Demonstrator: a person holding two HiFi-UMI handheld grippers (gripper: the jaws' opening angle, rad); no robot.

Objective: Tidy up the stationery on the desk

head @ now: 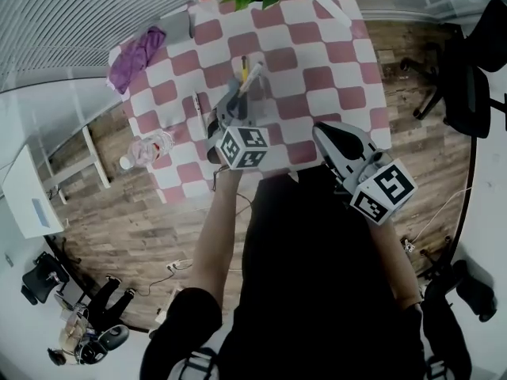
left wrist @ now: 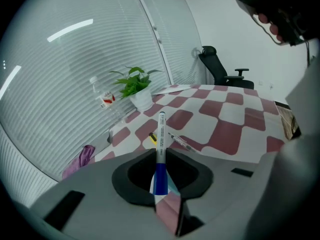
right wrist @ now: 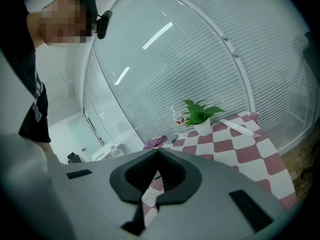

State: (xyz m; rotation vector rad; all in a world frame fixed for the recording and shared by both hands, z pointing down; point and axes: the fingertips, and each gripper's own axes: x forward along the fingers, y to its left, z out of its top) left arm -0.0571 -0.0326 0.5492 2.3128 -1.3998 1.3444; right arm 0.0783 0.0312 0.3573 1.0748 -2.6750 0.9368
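Only in the left gripper view is the grip plain: the left gripper [left wrist: 161, 154] is seen clamped on a marker [left wrist: 161, 129], whose blue lower part is pinched between the jaw tips while its white barrel stands out beyond them, clear of the checked tablecloth [left wrist: 235, 129]. A small yellow item [left wrist: 152, 137] and a thin pen [left wrist: 179, 142] are shown lying on the cloth just behind the marker; in that view too an office chair [left wrist: 220, 71] is seen past the far end of the table. In the right gripper view the right gripper [right wrist: 157, 150] is shown with its jaw tips brought together and nothing between them, and a long white object [right wrist: 237, 126] is seen near the potted plant [right wrist: 200, 115]. From the head view the layout is given: the left gripper [head: 238, 100] is held over the middle of the table, tilted down, at the end of a bare forearm stretched forward from the body, with the marker [head: 252, 74] pointing away; the right gripper [head: 321, 131] is held over the near right part of the cloth, closer to level, well apart from the left one. A purple cloth [head: 136, 54] is seen at the far left corner
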